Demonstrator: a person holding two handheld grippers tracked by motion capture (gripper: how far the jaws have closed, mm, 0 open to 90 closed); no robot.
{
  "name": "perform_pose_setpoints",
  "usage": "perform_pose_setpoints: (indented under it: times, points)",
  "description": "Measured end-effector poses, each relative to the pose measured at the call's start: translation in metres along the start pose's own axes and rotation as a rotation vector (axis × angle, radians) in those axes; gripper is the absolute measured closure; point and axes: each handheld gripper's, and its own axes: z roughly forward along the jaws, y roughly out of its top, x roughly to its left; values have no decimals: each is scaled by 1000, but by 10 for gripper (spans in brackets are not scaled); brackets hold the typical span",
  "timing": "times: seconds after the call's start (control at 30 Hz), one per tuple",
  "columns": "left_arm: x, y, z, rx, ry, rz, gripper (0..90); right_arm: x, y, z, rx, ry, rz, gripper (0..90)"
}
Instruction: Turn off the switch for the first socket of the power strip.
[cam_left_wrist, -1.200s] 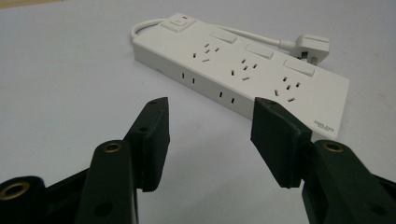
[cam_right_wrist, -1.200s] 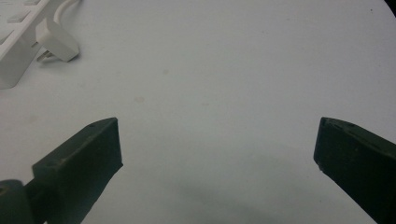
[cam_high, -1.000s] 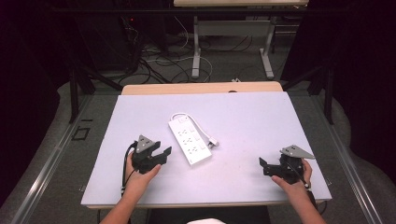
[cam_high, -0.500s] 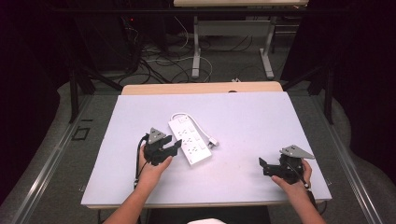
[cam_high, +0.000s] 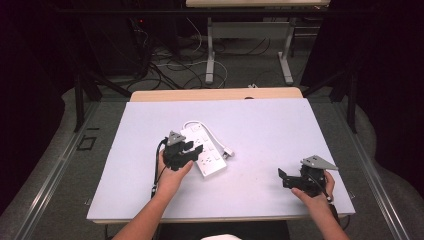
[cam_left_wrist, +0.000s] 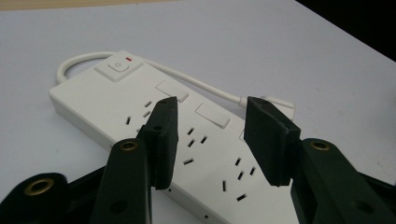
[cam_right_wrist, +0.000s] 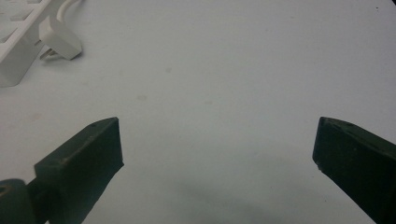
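At the table's (cam_high: 260, 125) centre lies a white power strip (cam_high: 207, 152), its plug (cam_high: 227, 153) at 3 o'clock. Left gripper (cam_left_wrist: 210, 140) hovers over the sockets, jaws spread; its view reveals the switch (cam_left_wrist: 118, 66). Right gripper (cam_right_wrist: 217, 149), at 4 o'clock, gapes wide over bare tabletop.

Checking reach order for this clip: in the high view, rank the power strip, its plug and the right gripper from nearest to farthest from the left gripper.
From the left gripper:
1. Power strip, directly under its open jaws.
2. Plug, just past the strip, toward the person's right.
3. Right gripper, far off at the table's right near corner.
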Motion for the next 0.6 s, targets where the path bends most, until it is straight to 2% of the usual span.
perform_pose_setpoints:
  times: [0.23,0.4,0.6]
  points:
    - [-6,14,10,15,-14,-12,549,0,0,1,5,13,1,12]
    - [-11,28,20,24,-8,1,549,0,0,1,5,6,1,12]
    - [-12,38,28,34,-12,-25,548,-1,-1,2,2,7,4,13]
